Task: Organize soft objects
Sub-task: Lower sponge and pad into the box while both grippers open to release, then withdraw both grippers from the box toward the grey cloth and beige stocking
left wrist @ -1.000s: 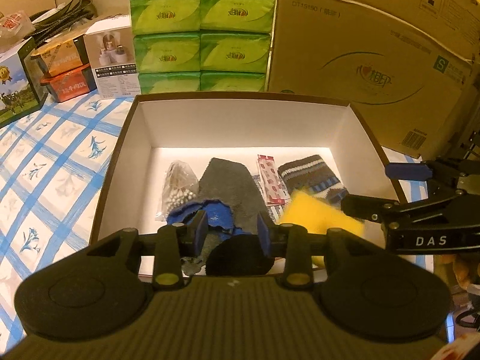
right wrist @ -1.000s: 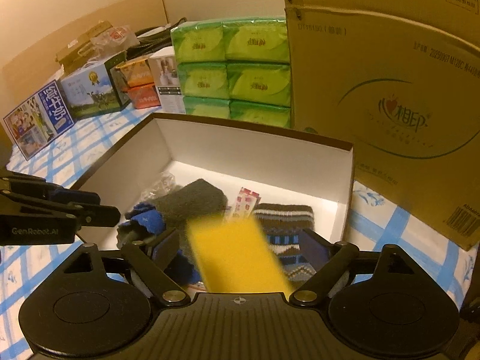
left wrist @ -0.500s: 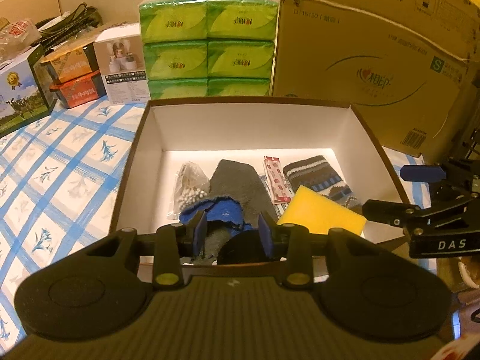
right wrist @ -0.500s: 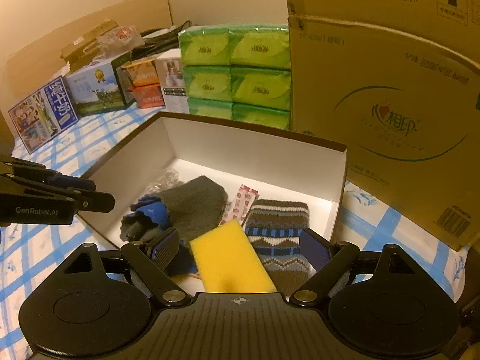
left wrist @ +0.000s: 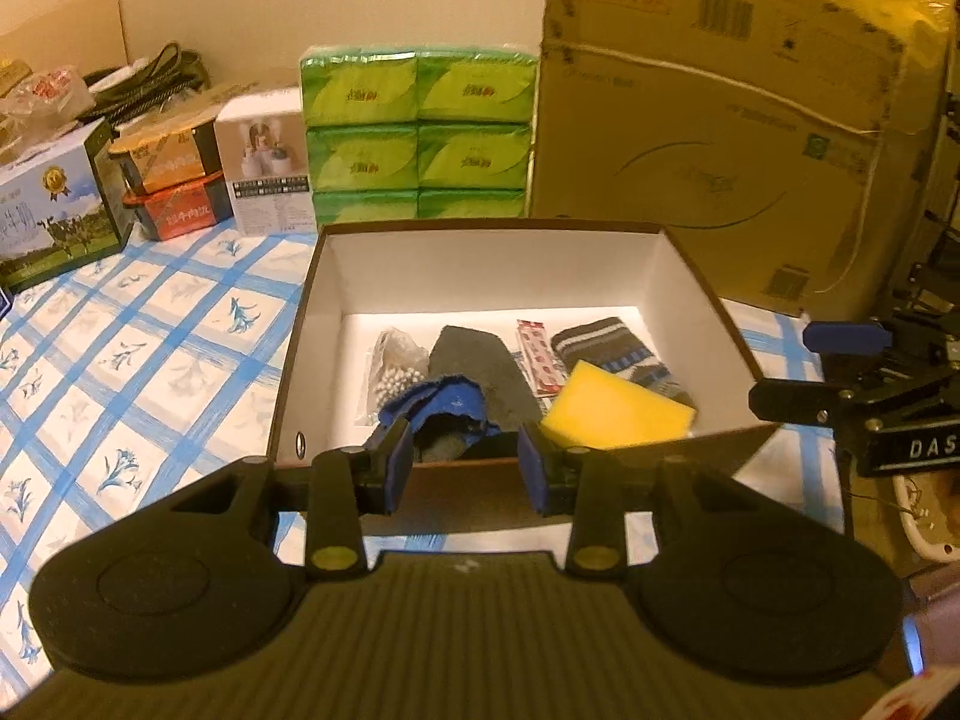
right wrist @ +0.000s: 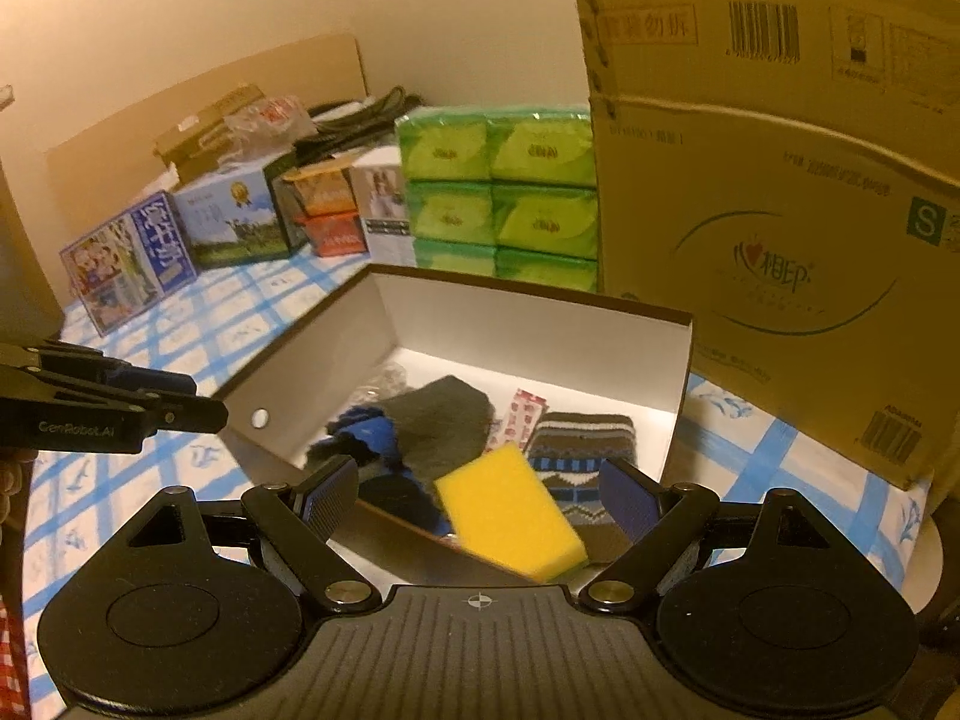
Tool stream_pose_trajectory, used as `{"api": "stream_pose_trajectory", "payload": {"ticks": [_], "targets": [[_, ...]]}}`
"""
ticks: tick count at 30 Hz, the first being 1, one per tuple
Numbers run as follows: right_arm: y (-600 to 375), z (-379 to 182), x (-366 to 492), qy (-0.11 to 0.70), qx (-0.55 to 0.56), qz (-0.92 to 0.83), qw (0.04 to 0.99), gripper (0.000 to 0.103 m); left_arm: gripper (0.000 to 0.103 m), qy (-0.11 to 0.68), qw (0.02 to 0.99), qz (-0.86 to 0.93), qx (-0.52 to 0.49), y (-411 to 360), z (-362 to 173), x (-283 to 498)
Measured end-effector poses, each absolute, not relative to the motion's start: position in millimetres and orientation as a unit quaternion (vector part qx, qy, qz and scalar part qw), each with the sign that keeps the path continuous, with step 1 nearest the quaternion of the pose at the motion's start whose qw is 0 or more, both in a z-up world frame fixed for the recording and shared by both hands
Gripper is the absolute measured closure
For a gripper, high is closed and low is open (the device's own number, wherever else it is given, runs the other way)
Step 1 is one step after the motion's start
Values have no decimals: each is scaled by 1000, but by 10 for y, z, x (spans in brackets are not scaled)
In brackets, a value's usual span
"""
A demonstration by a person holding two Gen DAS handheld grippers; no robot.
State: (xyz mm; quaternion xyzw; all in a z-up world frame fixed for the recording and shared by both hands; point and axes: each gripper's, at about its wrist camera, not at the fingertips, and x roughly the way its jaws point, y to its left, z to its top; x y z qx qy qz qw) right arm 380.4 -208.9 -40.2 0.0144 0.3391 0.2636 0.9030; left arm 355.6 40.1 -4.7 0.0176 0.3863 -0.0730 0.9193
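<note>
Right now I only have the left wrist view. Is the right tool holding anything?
Observer: No. The right tool is open, with nothing gripped. The yellow sponge lies loose just ahead of it.
Reviewer: Is the sponge fully inside the box?
Observer: Not quite, it seems. Its near end appears to rest over the near wall of the box.
Reviewer: Where is the left tool from there?
Observer: The left tool is outside the box, off its near-left corner.

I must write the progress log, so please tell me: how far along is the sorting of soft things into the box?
Done: the yellow sponge, striped sock, grey cloth and blue cloth lie inside the box. In hand: nothing; the left gripper and right gripper are open. Left: no other loose soft item is visible outside.
</note>
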Motion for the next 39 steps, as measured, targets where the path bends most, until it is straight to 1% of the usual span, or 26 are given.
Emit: {"api": "stream_pose_trajectory", "payload": {"ticks": [9,19,22,27,35,37,39], "targets": [[-2192,-345,3278,322,42,279,904,16,67,369,927,-62,23,581,9,2874],[-2325,-516,2801,348,87,277,891,16,67,381,924,-18,-6,804,-117,2194],[-2370,-566,2720,357,108,282,884,16,65,381,924,-10,-9,807,-157,2038],[-2376,-718,2599,379,141,284,870,17,64,394,919,-11,-13,741,-326,1824],[-2155,-1054,2463,421,144,275,852,17,64,425,905,-10,-17,630,-673,1700],[-2101,-1137,2459,430,142,272,849,20,63,430,903,-8,-10,607,-762,1698],[-2065,-1208,2468,438,144,268,846,23,60,435,900,-8,-1,582,-846,1717]]}}
